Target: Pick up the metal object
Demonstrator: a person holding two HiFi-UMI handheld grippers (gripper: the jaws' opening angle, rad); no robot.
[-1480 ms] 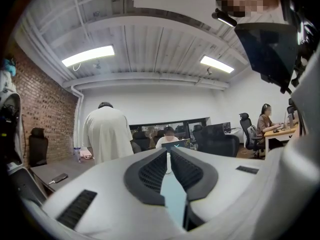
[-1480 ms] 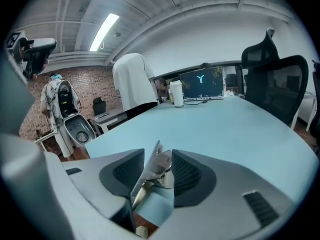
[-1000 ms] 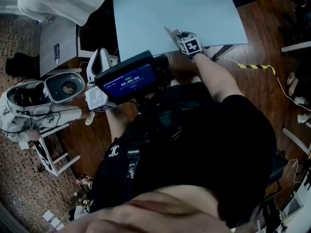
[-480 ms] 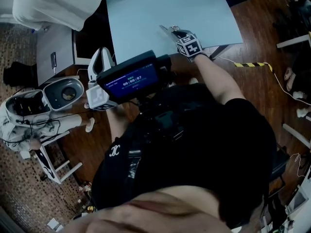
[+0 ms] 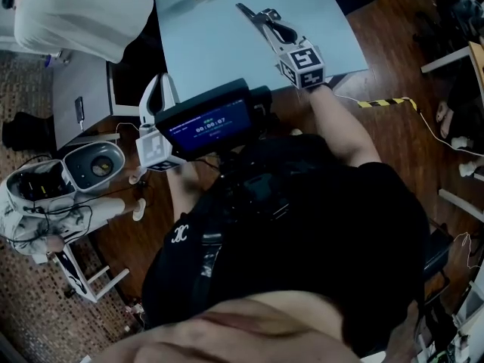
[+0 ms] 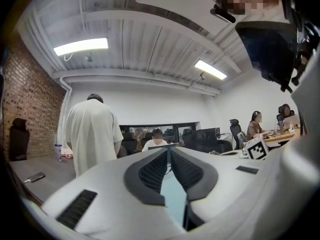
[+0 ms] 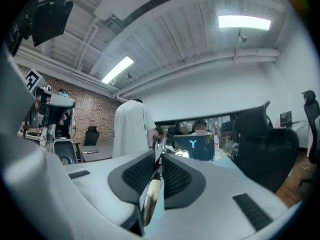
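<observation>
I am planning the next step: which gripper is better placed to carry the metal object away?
Right. The right gripper is shut on the metal object, held over the table. The left gripper is shut and empty, off the table's side.

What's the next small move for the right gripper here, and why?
Probably a small straight lift with the tongs closed. The right gripper is shut on the metal object, which juts out over the light-blue table, so clearing the tabletop looks like all that remains.
</observation>
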